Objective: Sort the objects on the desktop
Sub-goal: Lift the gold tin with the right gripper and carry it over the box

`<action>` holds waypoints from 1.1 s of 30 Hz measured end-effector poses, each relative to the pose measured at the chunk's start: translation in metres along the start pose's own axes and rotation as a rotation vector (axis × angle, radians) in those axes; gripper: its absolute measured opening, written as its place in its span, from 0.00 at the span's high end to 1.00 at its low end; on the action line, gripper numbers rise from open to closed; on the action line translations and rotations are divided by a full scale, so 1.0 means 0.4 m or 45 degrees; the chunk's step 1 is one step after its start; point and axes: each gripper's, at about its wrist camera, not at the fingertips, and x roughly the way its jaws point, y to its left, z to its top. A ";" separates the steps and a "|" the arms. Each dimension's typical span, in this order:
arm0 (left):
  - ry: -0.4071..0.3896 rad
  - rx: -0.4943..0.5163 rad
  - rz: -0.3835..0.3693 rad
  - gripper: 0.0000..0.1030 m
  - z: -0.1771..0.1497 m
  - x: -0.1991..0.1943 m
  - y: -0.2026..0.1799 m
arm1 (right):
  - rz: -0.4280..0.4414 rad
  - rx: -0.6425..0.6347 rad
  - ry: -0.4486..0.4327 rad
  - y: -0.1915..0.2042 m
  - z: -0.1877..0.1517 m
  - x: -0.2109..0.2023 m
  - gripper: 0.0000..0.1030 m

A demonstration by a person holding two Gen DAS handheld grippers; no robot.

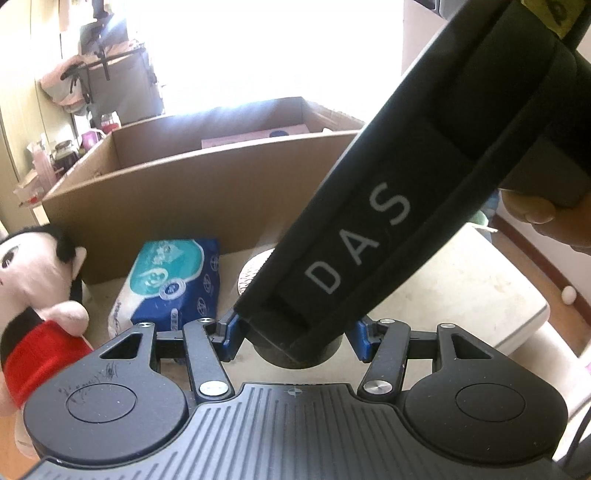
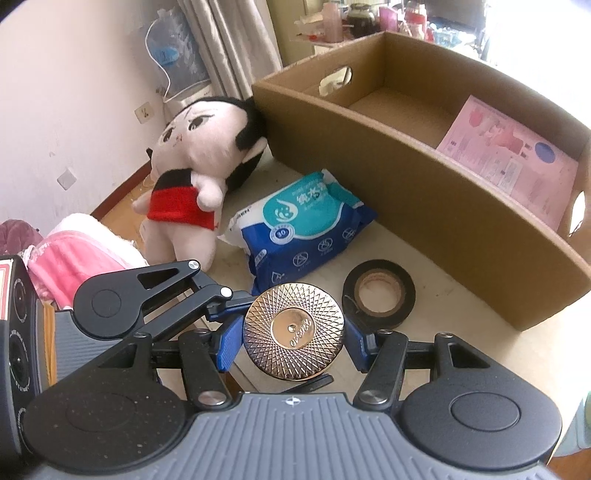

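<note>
My right gripper (image 2: 293,341) is shut on a round gold compact (image 2: 293,332) with a patterned lid, held just above the table's near edge. A black tape roll (image 2: 378,293) lies just right of it. A blue wet-wipes pack (image 2: 303,229) and a plush doll (image 2: 195,162) in red lie beyond. A cardboard box (image 2: 424,192) holds a pink box (image 2: 513,158). In the left wrist view the right gripper's black body marked "DAS" (image 1: 369,236) fills the middle, over my left gripper (image 1: 293,332), which stands open around the black tape roll (image 1: 295,354). The wipes (image 1: 173,284), doll (image 1: 33,288) and box (image 1: 184,192) show there.
The beige table (image 2: 443,332) ends close to the grippers. A pink cloth bundle (image 2: 74,254) lies below the table at left. Bottles and jars (image 2: 369,18) stand behind the box. A white wall with a socket (image 2: 144,110) is at left.
</note>
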 end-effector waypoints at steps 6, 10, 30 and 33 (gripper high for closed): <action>-0.035 0.012 0.020 0.45 0.027 -0.012 0.004 | -0.008 -0.010 -0.046 -0.002 0.016 -0.035 0.41; -0.064 0.027 0.035 0.45 0.059 -0.013 0.010 | -0.018 -0.013 -0.088 -0.006 0.033 -0.061 0.41; -0.168 0.121 0.080 0.45 0.233 0.030 0.046 | -0.044 0.027 -0.250 -0.128 0.185 -0.161 0.41; -0.173 0.136 0.076 0.45 0.269 0.054 0.058 | -0.041 0.052 -0.256 -0.165 0.218 -0.166 0.41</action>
